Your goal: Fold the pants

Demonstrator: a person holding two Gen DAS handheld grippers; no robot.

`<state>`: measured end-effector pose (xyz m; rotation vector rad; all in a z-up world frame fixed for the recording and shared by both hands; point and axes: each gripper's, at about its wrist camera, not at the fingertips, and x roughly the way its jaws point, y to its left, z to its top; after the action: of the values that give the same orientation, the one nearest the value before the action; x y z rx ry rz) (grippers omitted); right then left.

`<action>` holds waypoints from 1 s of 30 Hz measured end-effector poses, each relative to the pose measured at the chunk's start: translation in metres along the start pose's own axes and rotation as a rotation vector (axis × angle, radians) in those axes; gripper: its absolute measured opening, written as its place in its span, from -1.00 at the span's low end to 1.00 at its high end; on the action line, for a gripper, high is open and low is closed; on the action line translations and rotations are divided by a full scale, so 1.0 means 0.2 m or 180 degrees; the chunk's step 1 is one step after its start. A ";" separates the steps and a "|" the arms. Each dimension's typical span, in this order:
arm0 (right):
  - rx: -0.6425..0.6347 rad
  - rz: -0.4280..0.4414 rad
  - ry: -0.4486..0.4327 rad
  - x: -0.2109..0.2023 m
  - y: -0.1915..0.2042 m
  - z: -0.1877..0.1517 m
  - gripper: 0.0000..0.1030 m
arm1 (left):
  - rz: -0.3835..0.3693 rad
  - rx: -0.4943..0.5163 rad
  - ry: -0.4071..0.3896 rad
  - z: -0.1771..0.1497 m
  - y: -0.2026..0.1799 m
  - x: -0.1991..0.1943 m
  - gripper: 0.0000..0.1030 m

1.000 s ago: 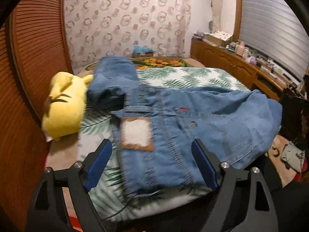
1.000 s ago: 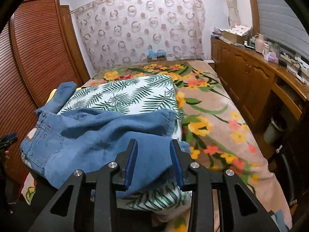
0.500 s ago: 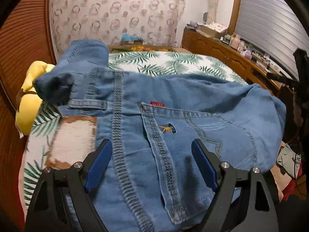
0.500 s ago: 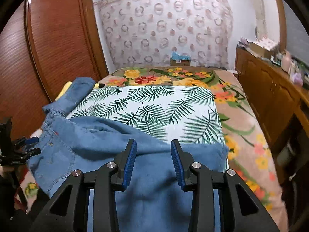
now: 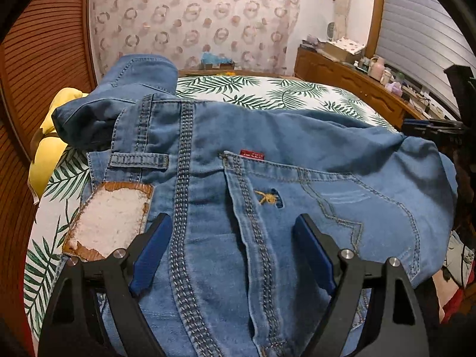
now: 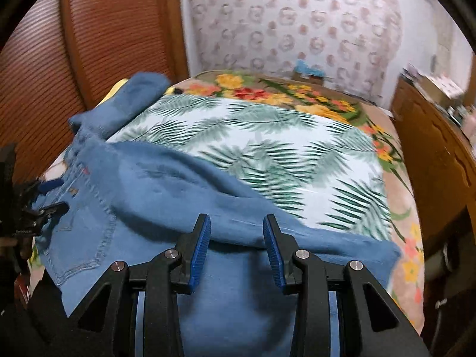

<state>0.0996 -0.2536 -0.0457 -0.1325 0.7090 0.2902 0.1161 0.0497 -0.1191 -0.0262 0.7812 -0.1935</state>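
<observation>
The jeans (image 5: 267, 184) lie across the near end of the bed, on a palm-leaf sheet (image 5: 267, 92), back side up. In the left wrist view the waistband sits at the left, with a worn leather patch (image 5: 110, 220) on it and a belt loop (image 5: 138, 160) just above that. A back pocket (image 5: 321, 208) with a small red tab (image 5: 252, 154) at its top edge and a yellow embroidered mark fills the middle. One leg (image 5: 125, 89) is bunched and thrown back toward the far left corner, resting against a yellow plush toy (image 5: 44, 154) beside the wooden wardrobe (image 5: 38, 59).

The left gripper (image 5: 232, 247) hangs low over the seat of the jeans, its blue pads spread wide either side of the pocket seam; whether they touch the cloth cannot be told, and nothing is pinched between them.

In the right wrist view, which is blurred, the jeans (image 6: 166, 196) run from the left edge toward the bed's right side, a fold of denim crossing over the sheet (image 6: 267, 136). The right gripper (image 6: 236, 238) is over that end with its fingers partly apart, cloth showing in the gap; the pads do not seem to press it. The left gripper (image 6: 44, 196) shows at the far left.

Beyond the sheet lies a floral blanket (image 6: 297, 95), then a patterned curtain (image 6: 297, 23). A wooden dresser (image 5: 351, 80) stands along the right.
</observation>
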 end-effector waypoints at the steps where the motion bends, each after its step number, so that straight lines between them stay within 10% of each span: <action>1: -0.0056 0.0027 0.0021 0.02 0.03 0.02 -0.26 | -0.0002 -0.0002 0.0000 0.00 0.00 0.01 0.65; 23: -0.0601 0.0149 0.0524 0.51 0.29 0.13 -0.27 | -0.0014 0.0058 -0.0049 0.00 0.00 0.01 0.65; 26: -0.0711 0.0097 0.0525 0.51 0.33 0.12 -0.81 | -0.0009 0.0060 -0.0051 0.00 0.00 0.01 0.65; 30: -0.0763 0.0054 0.0349 0.42 0.38 0.15 -0.98 | -0.0019 0.0054 -0.0045 0.00 0.00 0.01 0.65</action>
<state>0.1555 -0.1574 -0.0809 -0.3727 0.7828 0.3858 0.1172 0.0499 -0.1211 -0.0139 0.7654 -0.2054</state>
